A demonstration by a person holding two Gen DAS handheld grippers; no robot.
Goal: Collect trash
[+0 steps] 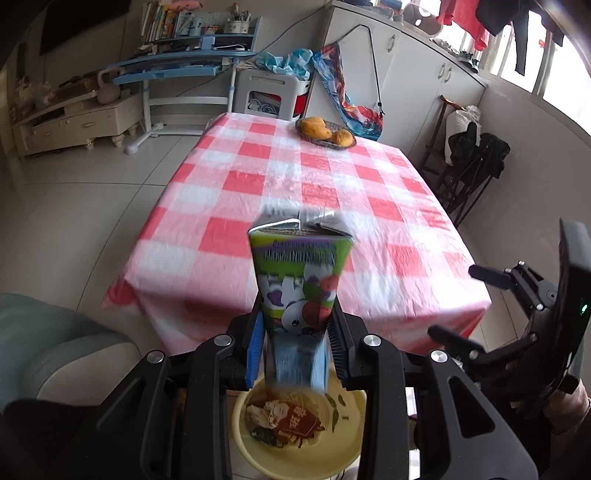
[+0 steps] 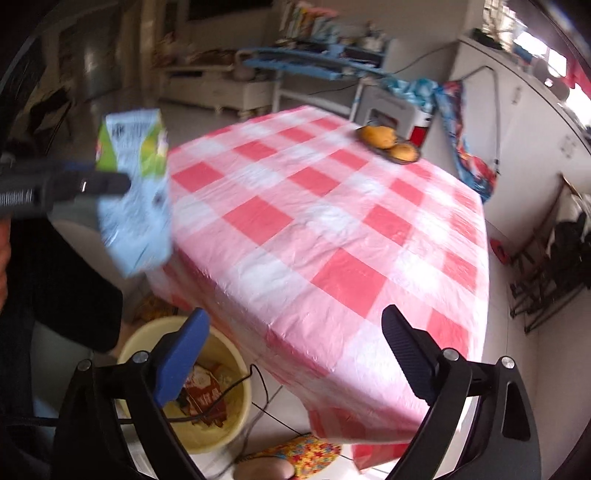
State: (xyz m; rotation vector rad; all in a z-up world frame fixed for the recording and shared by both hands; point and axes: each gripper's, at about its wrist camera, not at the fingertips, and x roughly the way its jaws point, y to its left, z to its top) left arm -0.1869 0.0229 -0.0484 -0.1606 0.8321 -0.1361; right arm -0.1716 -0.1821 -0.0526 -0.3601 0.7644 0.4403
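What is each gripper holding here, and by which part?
The left gripper clamps a drink carton by its two sides, at the lower half, above the yellow bin. The right gripper holds nothing; its jaws stand open.

A counter (image 1: pixel 236 236) is standing under a red-and-white checked cloth (image 1: pixel 325 173). A basket (image 1: pixel 327 142) holding orange fruit (image 1: pixel 314 127) is sitting near its far edge. Beyond it, a white stool (image 1: pixel 267 92) is carrying crumpled blue cloth (image 1: pixel 284 61), and a blue desk (image 1: pixel 177 61) is holding books (image 1: pixel 162 22). A floral slipper (image 2: pixel 299 452) is showing on the tiled floor (image 1: pixel 92 192).
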